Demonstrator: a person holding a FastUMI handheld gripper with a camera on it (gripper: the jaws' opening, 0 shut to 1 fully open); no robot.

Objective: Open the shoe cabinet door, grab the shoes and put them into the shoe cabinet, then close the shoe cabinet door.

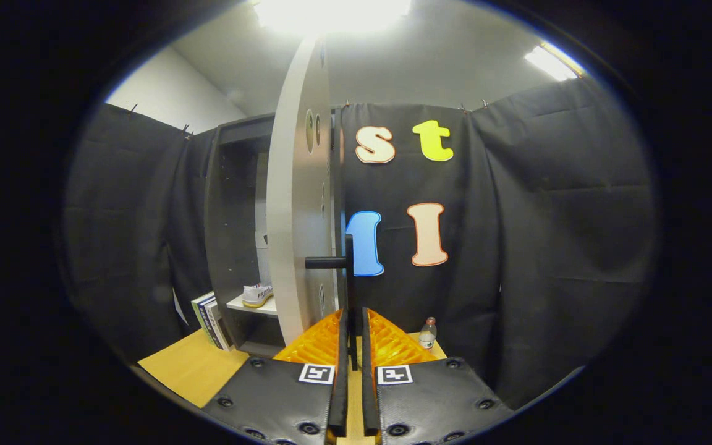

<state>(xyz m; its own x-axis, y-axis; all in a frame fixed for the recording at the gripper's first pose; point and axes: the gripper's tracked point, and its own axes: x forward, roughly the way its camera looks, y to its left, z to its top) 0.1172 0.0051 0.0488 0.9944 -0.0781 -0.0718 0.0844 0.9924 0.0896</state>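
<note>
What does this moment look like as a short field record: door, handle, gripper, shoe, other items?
door: cabinet door open, seen nearly edge-on just ahead of the fingers
handle: dark bar handle on the door, running down between the fingers
gripper: gripper closed on the handle, fingers nearly together
shoe: white shoe already on a shelf inside the cabinet
books: books leaning against the cabinet's outer side
bottle: small bottle standing on the table beyond the fingers
task stage: door not yet closed
</note>
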